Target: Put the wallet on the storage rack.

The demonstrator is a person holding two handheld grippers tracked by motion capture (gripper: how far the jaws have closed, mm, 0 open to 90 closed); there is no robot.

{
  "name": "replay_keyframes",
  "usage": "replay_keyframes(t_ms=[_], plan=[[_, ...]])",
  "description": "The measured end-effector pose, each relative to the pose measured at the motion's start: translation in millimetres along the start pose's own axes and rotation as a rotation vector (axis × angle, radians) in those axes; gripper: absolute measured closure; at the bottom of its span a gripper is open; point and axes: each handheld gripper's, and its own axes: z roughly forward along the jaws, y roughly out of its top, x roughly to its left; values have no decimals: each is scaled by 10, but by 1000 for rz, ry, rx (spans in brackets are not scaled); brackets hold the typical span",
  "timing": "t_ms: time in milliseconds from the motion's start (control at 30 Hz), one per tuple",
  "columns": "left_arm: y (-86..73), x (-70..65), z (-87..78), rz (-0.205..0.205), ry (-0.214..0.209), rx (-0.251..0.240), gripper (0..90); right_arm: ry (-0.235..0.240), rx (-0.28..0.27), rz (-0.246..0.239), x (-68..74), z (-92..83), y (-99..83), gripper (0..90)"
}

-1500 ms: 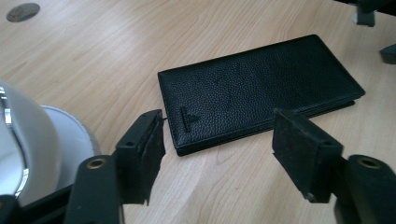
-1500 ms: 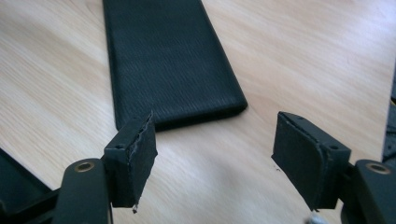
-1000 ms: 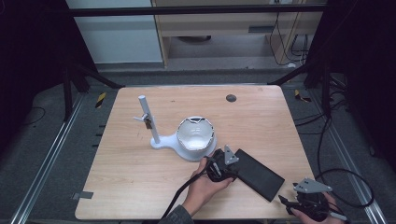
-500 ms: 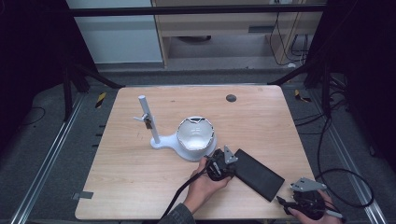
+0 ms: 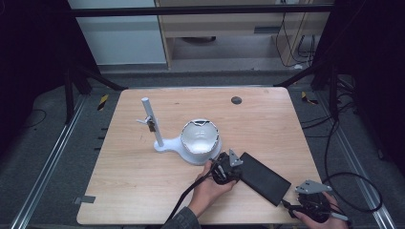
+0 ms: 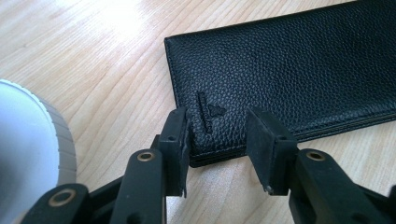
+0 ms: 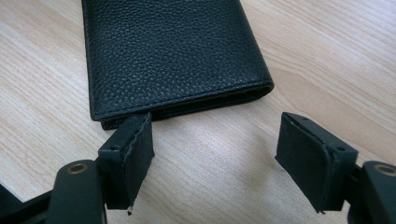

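The left gripper (image 6: 217, 142) had been closing and straddled the black wallet's (image 6: 289, 70) corner (not clearly pinching); the right gripper (image 7: 215, 158) gaped beside its other end, needing to close next.

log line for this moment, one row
left hand-held gripper: jaws just closed inward, astride wallet corner | right hand-held gripper: open at wallet's other end

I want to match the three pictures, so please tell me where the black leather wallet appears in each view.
High view: black wallet lies lower right of centre, between both grippers.
Left gripper view: upper right, its corner between the jaws.
Right gripper view: top centre-left, just beyond the jaws.
Shared landmark: the wooden table.
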Motion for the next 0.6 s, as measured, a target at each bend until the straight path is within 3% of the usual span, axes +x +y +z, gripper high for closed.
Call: replay_keyframes(t_ms=[200, 333, 433, 600], plan=[[11, 5, -2, 2, -14, 8, 584, 5, -17, 21, -8, -10, -11, 274], [11, -9, -31, -2, -24, 0, 441, 21, -72, 54, -24, -44, -30, 276], [0, -28, -99, 15, -20, -20, 421, 40, -123, 83, -35, -73, -19, 276], [-2, -1, -135, 21, -12, -23, 418, 11, -112, 70, -37, -81, -17, 274]])
